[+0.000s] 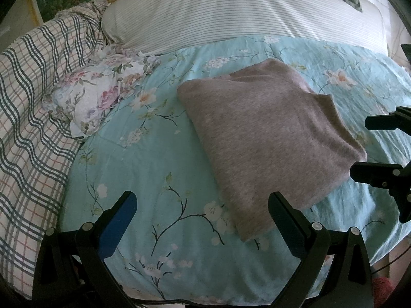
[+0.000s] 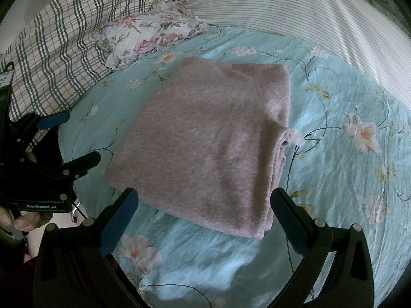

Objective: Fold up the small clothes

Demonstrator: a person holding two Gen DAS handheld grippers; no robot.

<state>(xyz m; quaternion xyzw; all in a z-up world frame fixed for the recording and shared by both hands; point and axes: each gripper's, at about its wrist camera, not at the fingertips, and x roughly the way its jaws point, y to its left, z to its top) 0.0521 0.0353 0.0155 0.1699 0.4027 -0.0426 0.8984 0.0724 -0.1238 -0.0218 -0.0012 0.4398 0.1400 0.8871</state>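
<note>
A pinkish-grey knit garment (image 1: 267,133) lies folded into a thick rectangle on the light blue floral bedsheet (image 1: 154,169). My left gripper (image 1: 203,205) hovers open just short of its near left corner, nothing between its fingers. The right gripper (image 1: 359,148) pokes in from the right edge of that view, open, beside the garment's right side. In the right wrist view the folded garment (image 2: 205,141) fills the middle, its stacked layers showing at the right edge. My right gripper (image 2: 205,202) is open around its near edge, holding nothing. The left gripper (image 2: 69,138) stands open at the left.
A small floral pillow (image 1: 102,95) lies left of the garment against a plaid quilt (image 1: 33,118). A striped pillow (image 1: 231,10) runs along the far side. The bed's edge curves at the lower right. A hand (image 2: 23,220) holds the left gripper.
</note>
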